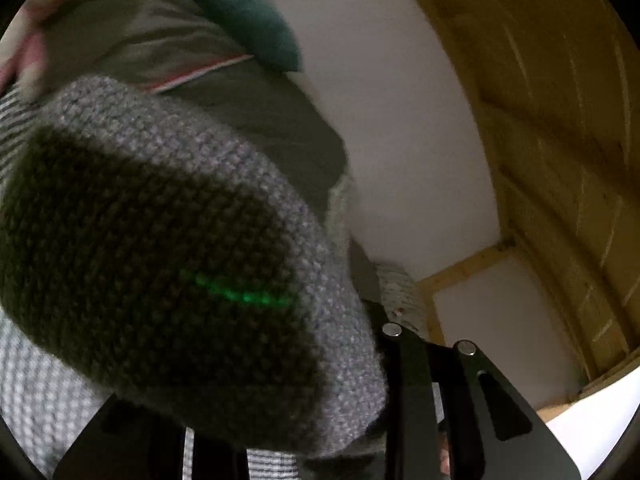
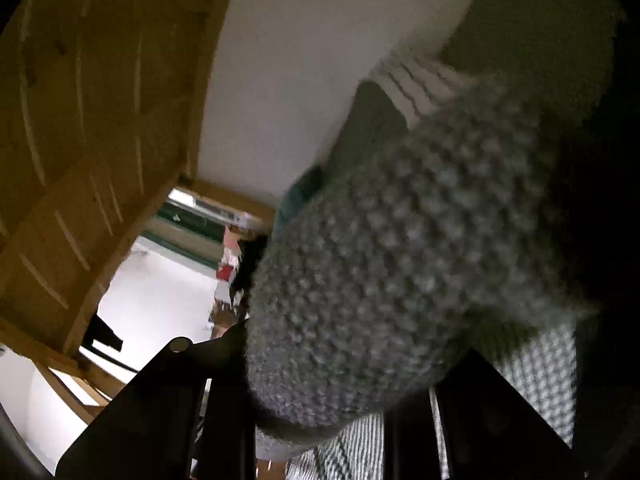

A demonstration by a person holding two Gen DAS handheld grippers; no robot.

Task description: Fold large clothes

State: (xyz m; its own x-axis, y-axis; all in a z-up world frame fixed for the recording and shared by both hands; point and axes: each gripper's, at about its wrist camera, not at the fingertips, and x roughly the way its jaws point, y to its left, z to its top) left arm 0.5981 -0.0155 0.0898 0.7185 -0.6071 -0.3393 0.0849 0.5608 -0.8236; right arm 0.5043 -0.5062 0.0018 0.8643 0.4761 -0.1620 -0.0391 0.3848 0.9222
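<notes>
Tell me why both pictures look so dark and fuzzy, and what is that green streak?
Left wrist view: the grey knitted garment bulges right against the lens, shadowed in its middle and softly blurred; the green streak is a glow on the knit, its source unseen. Right wrist view: the same knit is smeared, the right edge nearly black, the wooden boards bent by the fisheye.

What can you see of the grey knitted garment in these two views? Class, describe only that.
The grey knitted garment is chunky, coarse-stitched wool-like fabric, grey with a darker shaded patch and a thin green streak of light across it. It bulges close in front of both cameras, bunched over each black tool's fingers, which hides how they stand. In the right wrist view a pale ribbed striped band sits above it. Checked grey-white cloth shows beneath.
</notes>
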